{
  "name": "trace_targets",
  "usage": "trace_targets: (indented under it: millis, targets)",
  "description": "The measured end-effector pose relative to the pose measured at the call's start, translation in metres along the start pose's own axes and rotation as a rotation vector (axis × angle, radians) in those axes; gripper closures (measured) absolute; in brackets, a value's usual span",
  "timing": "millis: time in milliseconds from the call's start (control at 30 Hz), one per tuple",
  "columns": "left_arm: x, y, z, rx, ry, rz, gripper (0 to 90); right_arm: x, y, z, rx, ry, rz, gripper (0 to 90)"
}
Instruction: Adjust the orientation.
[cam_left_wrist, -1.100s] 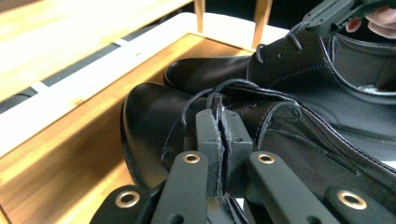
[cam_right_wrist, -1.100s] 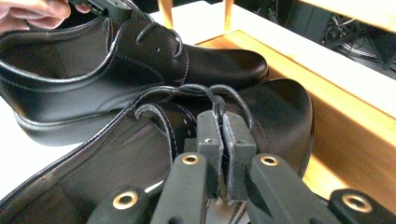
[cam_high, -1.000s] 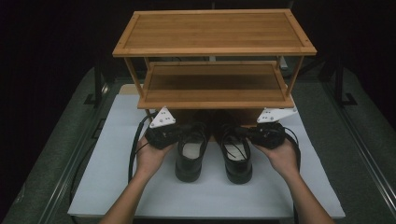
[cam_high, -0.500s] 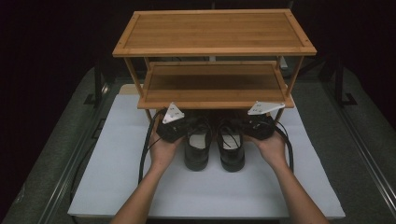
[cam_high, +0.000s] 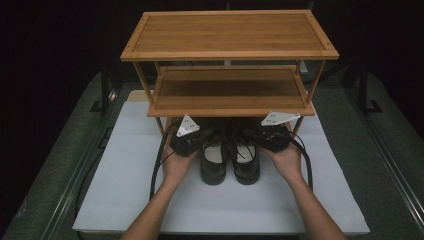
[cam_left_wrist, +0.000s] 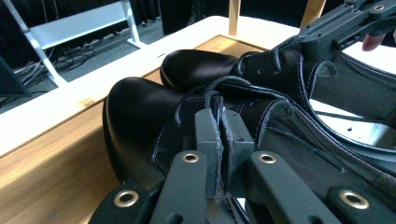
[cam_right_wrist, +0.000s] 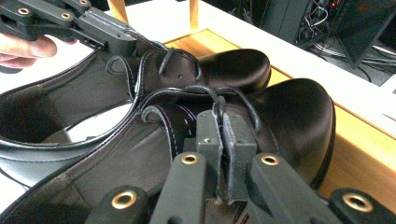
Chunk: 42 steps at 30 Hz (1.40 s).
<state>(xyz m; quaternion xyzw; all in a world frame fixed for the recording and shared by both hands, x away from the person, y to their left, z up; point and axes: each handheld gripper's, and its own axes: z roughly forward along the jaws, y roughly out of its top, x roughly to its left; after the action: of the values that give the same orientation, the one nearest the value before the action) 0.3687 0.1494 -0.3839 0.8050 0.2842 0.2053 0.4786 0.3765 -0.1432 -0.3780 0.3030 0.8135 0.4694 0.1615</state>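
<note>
Here, 2 forearms reached forward, left tool (cam_left_wrist: 219, 140) clenched on left shoe (cam_high: 214, 159), right tool (cam_right_wrist: 220, 140) clenched on right shoe (cam_high: 245, 159), toes under the rack (cam_high: 230, 102).

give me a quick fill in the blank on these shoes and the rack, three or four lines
1. The two shoes are ____ in colour.
2. The wooden rack has ____ raised shelves above the shoes.
3. The left claw is shut on the edge of the left ____.
4. The toes of the shoes point ____ the rack's lower shelf.

Missing words: black; two; shoe; under
</note>
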Motion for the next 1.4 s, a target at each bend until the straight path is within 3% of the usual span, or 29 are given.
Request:
trace_targets:
  millis: [167, 300, 367, 567, 800, 1067, 1133, 1233, 1400]
  targets:
    - [-0.002, -0.005, -0.003, 0.005, 0.0, 0.017, 85.2, 0.003, -0.008, -0.002, -0.011, -0.004, 0.012, 85.3]
    - [0.002, -0.004, -0.004, 0.0, -0.025, 0.002, 80.2, 0.002, -0.009, -0.002, -0.017, -0.004, 0.022, 80.6]
    - [0.003, -0.002, -0.007, 0.004, -0.02, -0.001, 72.9, 0.002, -0.008, -0.004, -0.024, -0.008, 0.028, 75.6]
    - [0.01, -0.001, -0.025, 0.028, -0.08, -0.034, 51.6, 0.0, -0.005, -0.027, -0.057, -0.01, 0.06, 56.7]
    - [0.008, -0.013, -0.048, 0.072, -0.12, -0.03, 32.8, 0.001, -0.024, -0.056, -0.066, -0.031, 0.087, 43.8]
    - [-0.005, -0.046, -0.055, 0.134, -0.132, -0.008, 16.5, 0.01, -0.06, -0.073, 0.02, -0.046, 0.085, 32.6]
    - [-0.007, -0.054, -0.054, 0.15, -0.143, -0.007, 13.6, 0.011, -0.069, -0.074, 0.033, -0.029, 0.099, 29.4]
    - [-0.011, -0.062, -0.048, 0.182, -0.157, 0.014, 9.7, 0.014, -0.082, -0.068, 0.071, -0.009, 0.11, 25.1]
    - [-0.018, -0.073, -0.036, 0.205, -0.178, 0.013, 7.7, 0.021, -0.095, -0.047, 0.156, 0.038, 0.105, 17.6]
